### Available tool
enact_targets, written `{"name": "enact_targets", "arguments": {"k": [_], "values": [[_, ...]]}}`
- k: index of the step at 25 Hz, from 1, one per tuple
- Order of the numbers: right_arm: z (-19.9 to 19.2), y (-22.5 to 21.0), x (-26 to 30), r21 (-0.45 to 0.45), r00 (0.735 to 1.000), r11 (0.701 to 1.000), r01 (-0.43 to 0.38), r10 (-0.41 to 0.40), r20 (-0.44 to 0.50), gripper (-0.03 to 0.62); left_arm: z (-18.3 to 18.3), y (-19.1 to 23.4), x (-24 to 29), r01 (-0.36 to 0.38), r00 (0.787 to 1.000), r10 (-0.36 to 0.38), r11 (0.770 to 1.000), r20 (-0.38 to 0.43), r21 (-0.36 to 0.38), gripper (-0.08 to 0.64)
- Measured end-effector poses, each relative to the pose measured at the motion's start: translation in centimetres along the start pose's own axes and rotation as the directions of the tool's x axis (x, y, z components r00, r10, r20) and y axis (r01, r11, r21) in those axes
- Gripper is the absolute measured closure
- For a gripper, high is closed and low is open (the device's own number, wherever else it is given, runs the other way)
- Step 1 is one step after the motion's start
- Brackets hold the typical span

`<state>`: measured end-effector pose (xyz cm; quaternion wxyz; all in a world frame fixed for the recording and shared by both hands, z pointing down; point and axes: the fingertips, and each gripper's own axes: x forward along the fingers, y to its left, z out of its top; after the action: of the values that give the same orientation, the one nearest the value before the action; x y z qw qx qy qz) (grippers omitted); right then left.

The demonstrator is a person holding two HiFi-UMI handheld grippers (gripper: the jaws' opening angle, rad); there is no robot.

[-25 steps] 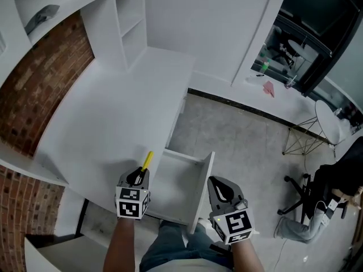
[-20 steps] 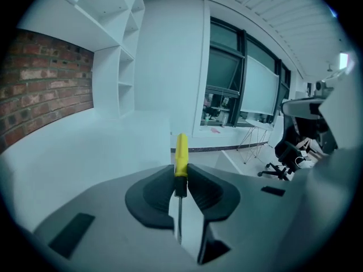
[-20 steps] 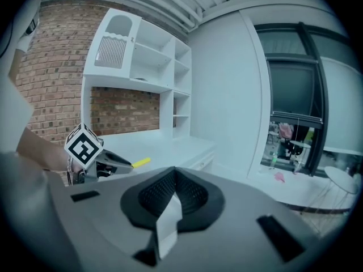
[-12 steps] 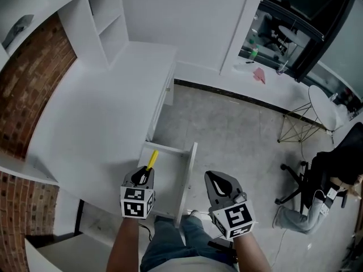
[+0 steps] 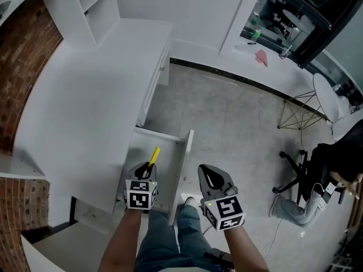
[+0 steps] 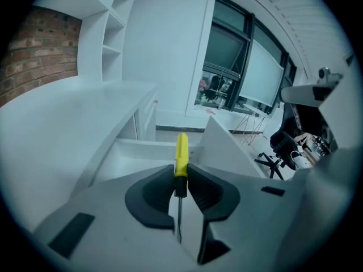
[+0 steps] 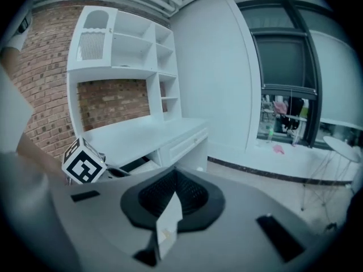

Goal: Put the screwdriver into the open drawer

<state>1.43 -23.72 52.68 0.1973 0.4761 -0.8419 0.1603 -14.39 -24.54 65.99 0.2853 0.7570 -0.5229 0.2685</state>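
Observation:
My left gripper (image 5: 145, 171) is shut on a screwdriver (image 5: 152, 156) with a yellow handle; the handle sticks out forward over the inside of the open white drawer (image 5: 182, 162). In the left gripper view the pads pinch the screwdriver (image 6: 181, 157) where the handle meets the black collar. Its metal shaft runs back between the jaws of the left gripper (image 6: 180, 173), and the drawer (image 6: 144, 145) lies just ahead. My right gripper (image 5: 212, 180) hangs to the right of the drawer's front panel, over the floor, shut with nothing in it. Its pads meet in the right gripper view (image 7: 176, 196).
The white desk (image 5: 85, 95) spreads left of the drawer, with a shelf unit (image 5: 93, 7) at its back and a brick wall (image 5: 25, 55) behind. A black office chair (image 5: 320, 171) and a wire-legged stool (image 5: 303, 118) stand on the grey floor at right. The person's legs are below the drawer.
Both grippers have sunk and moved toward the drawer. The screwdriver's handle, earlier at the desk's front edge, now reaches over the drawer's inside. The left grip is unchanged.

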Motion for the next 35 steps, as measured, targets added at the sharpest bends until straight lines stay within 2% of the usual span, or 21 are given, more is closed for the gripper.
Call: {"name": "enact_targets", "arguments": {"k": [4,8,13,19,23,27,30,35], "values": [[-5.5,-1.6,2.2,0.081,0.994,0.995,0.054,-0.046,-0.102,0.581,-3.5,0.3,3.4,-0.008,0.997,0.005,0.999,-0.083,-0.036,0.477],[-10.7,-2.7,3.0,0.161,0.977,0.981,0.109,-0.075,-0.202,0.581,-6.8,0.9,6.4,-0.028,0.986,0.016,0.997,-0.167,-0.068,0.477],[-14.9,-3.3,3.8,0.212,0.96,0.965,0.152,-0.093,-0.263,0.581,-9.2,1.8,8.6,-0.057,0.974,0.034,0.994,-0.223,-0.099,0.477],[-19.4,-4.4,5.7,0.242,0.928,0.95,0.2,-0.104,-0.358,0.581,-11.6,2.2,10.2,-0.074,0.958,0.045,0.993,-0.284,-0.092,0.477],[-20.8,-3.8,6.5,0.234,0.912,0.955,0.181,-0.074,-0.403,0.581,-13.1,2.2,10.9,-0.078,0.944,0.052,0.995,-0.327,-0.067,0.474],[-21.0,-2.7,6.6,0.229,0.907,0.962,0.147,-0.039,-0.419,0.581,-13.1,2.2,10.9,-0.08,0.939,0.054,0.995,-0.339,-0.064,0.472],[-20.4,-2.2,6.2,0.225,0.91,0.966,0.129,-0.025,-0.415,0.581,-13.2,2.0,10.7,-0.069,0.936,0.041,0.995,-0.351,-0.067,0.425],[-17.4,-2.8,5.0,0.225,0.93,0.965,0.137,-0.047,-0.364,0.581,-10.4,1.4,8.7,-0.059,0.954,0.04,0.997,-0.296,-0.055,0.425]]}}
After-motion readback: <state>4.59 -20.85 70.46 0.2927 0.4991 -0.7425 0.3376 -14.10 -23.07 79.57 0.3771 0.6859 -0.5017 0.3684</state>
